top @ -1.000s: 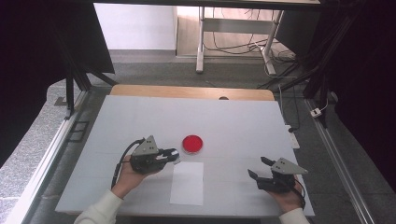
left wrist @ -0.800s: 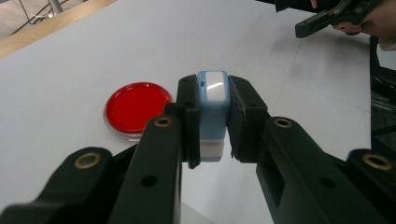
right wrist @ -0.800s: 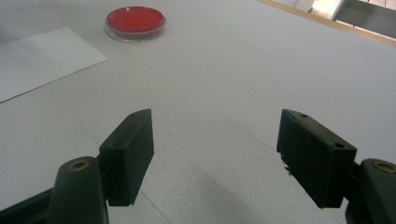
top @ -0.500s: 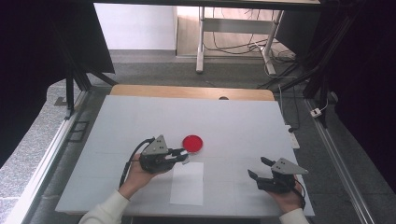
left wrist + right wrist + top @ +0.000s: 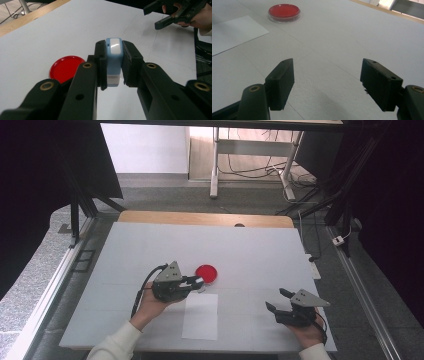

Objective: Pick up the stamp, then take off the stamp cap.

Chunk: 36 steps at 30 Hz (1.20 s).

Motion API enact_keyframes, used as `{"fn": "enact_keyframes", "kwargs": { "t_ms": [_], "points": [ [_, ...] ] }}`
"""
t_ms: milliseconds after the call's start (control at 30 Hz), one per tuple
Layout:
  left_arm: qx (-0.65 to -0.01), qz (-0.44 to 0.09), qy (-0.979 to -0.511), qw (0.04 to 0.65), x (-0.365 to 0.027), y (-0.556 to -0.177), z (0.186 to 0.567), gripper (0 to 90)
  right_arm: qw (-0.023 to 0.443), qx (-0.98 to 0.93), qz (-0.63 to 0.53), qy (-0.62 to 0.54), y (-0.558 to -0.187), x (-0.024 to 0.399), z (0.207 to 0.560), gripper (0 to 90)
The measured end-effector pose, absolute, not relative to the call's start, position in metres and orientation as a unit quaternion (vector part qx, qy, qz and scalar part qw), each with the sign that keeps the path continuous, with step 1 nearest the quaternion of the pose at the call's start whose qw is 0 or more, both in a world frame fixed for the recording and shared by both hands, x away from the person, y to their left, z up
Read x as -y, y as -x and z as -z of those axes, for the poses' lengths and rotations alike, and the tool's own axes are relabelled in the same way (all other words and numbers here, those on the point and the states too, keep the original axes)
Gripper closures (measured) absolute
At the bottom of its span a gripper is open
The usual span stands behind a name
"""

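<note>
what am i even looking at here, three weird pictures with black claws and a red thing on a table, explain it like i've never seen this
No robot here: a person sits at a white table and holds a hand-operated two-jaw gripper in each hand. The high view comes from a fixed camera above, looking down on the table. The other two pictures come from small cameras riding on the grippers themselves, looking along their black jaws.

On the table lie a round red dish and a white sheet of paper.

The left gripper is shut on a small light-blue and white block, which looks like a stamp; it is between dish and paper. The right gripper is open and holds nothing, resting near the table's right front corner.
</note>
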State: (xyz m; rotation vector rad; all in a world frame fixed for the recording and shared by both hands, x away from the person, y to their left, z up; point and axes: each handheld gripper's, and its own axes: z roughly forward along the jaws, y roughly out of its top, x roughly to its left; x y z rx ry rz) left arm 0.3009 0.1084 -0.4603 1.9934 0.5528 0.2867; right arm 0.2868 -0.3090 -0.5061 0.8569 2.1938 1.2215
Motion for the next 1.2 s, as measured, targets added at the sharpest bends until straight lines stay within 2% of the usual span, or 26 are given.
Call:
{"fn": "enact_keyframes", "kwargs": {
  "t_ms": [367,1200],
  "points": [
    [-0.228,-0.118,-0.827,0.501,-0.108,-0.301,0.462,75.1,0.263,-0.792,-0.460,-0.303,-0.282,0.307,0.504,25.3],
    [-0.236,-0.111,-0.827,0.499,-0.105,-0.307,0.466,75.1,0.254,-0.784,-0.469,-0.317,-0.280,0.270,0.505,28.2]
  ]
}}
